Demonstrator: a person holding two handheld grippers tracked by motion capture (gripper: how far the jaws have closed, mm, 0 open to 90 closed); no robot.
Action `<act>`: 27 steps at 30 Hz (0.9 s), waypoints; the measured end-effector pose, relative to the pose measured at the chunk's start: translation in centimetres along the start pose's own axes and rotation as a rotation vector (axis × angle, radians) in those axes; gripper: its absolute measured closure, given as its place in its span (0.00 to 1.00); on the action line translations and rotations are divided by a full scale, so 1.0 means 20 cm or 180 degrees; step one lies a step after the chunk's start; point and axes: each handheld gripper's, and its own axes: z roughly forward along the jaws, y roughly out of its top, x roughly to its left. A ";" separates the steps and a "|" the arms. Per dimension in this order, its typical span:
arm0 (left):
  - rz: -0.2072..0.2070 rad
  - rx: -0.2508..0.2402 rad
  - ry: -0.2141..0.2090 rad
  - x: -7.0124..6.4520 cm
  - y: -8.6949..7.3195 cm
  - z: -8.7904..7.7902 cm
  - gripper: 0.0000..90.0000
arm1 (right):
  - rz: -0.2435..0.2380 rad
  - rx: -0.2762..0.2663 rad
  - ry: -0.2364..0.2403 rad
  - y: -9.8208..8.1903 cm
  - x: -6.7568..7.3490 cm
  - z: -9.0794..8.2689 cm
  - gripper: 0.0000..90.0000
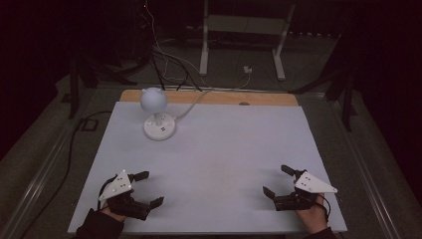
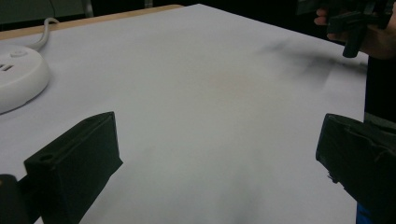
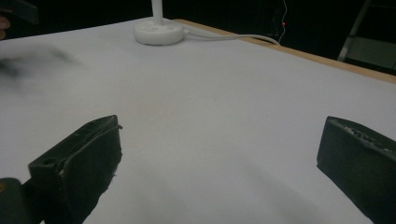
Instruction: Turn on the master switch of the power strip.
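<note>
The small white lamp [image 1: 158,113] stands on the far left part of the white table [image 1: 224,164], close to the far edge. It has a round ball on top of a short stem, and a flat round base [image 2: 18,77] at the bottom. Its white cord [image 1: 191,104] runs away over the far edge, toward the right. The lamp stands straight up, so it is tall, not lying down. Both tongs rest at the near edge. The left gripper [image 1: 148,188] is at the near left corner, and its jaws are spread wide with nothing between them. The right gripper [image 1: 277,180] is at the near right corner, also spread wide and empty. The lamp is far from both, but it is almost straight ahead of the left gripper, and a long way across from the right one. So I think the left hand has the shorter reach.
</note>
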 end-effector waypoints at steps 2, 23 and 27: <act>-0.0004 0.0001 0.0004 0.00 0.00 0.00 0.00 | -0.0004 0.0010 0.0003 0.00 0.00 0.00 0.00; 0.0069 0.0042 0.0034 -0.01 0.00 0.01 0.00 | -0.0051 0.0118 0.0013 -0.01 0.02 0.02 0.00; 0.0084 0.0073 0.0058 -0.01 0.00 0.01 0.00 | -0.0061 0.0132 -0.0005 -0.01 0.03 0.02 0.00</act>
